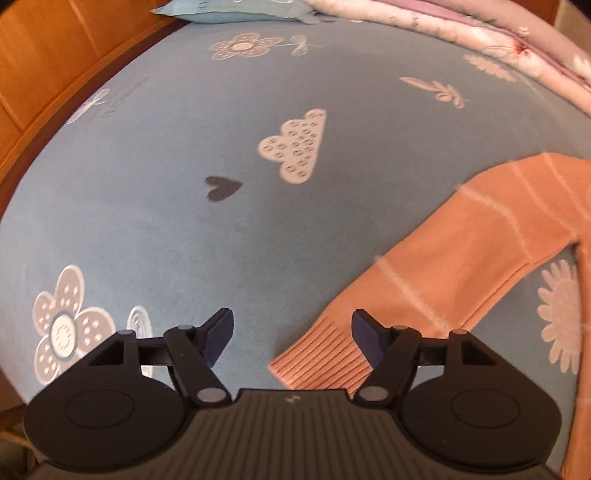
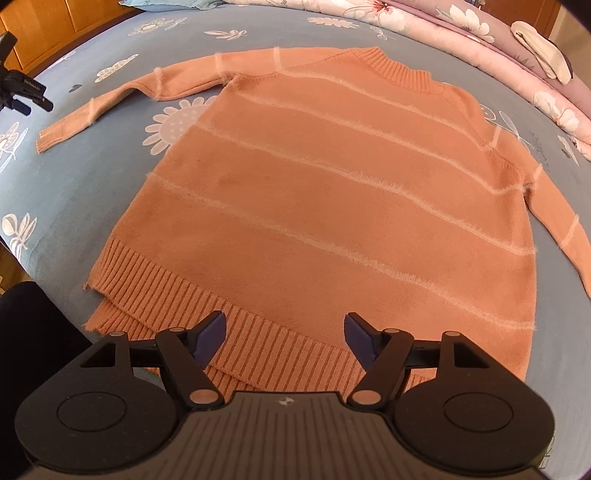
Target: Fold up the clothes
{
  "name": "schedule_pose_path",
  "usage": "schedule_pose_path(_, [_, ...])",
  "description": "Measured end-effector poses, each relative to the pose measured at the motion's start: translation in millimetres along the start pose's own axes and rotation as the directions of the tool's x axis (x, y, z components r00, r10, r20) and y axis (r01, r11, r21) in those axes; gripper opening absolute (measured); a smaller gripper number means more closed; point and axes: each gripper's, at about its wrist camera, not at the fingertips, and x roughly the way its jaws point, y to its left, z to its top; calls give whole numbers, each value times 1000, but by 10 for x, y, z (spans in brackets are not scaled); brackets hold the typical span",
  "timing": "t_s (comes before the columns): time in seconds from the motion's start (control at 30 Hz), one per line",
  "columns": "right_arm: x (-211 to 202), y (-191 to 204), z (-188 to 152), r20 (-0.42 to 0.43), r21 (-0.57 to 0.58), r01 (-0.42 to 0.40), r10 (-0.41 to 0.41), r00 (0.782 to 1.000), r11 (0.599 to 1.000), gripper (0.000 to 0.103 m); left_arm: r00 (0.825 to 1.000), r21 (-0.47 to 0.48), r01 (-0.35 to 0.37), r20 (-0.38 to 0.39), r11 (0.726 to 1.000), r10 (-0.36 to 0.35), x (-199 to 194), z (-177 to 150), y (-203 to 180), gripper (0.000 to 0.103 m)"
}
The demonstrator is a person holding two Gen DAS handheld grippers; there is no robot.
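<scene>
The left gripper has its two fingers spread apart, and nothing is pinched between them. It hangs over the blue bed sheet, and the ribbed cuff at the end of one sleeve lies just under the gap, close to the finger on the right of that view. That sleeve runs up and away to the right of the left wrist view, flat on the sheet. The right gripper is spread wide too and holds nothing. It hangs over the ribbed bottom edge of the orange sweater. The sweater has thin pale stripes and lies flat on the bed, with its neck at the far side and both sleeves out to the sides. The bottom edge is a bit uneven, with one layer poking out past the other at the near left. The sheet has white flowers, clouds and a small dark heart on it. A pink flowery quilt is bunched along the far right of the bed, with a cream sock on it. A blue pillow sits at the far end, and a wooden bed frame runs along the left.
</scene>
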Motion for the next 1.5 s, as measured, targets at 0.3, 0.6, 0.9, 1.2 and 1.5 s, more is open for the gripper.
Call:
schedule_pose_path(0.3, [26,134,106,-11,-53,15,-16,1000,999,75,978,156,140,-179,978,-111,701,267,-216,65])
schedule_pose_path(0.6, [207,189,192,-37,-63,18,-20,999,998,75,994,341,54,-110,938,-17,457,94,-533,2])
schedule_pose_path(0.9, [212,232,220,-32,-72,17,-19,999,997,75,997,237,-34,72,971,17,27,661,-166,2])
schedule_pose_path(1.2, [170,236,212,-33,-82,14,-17,999,997,75,990,193,-65,-110,979,87,728,544,-140,11])
schedule_pose_path(1.5, [210,131,181,-31,-47,10,-12,999,999,76,990,151,-110,-69,982,122,420,695,78,47])
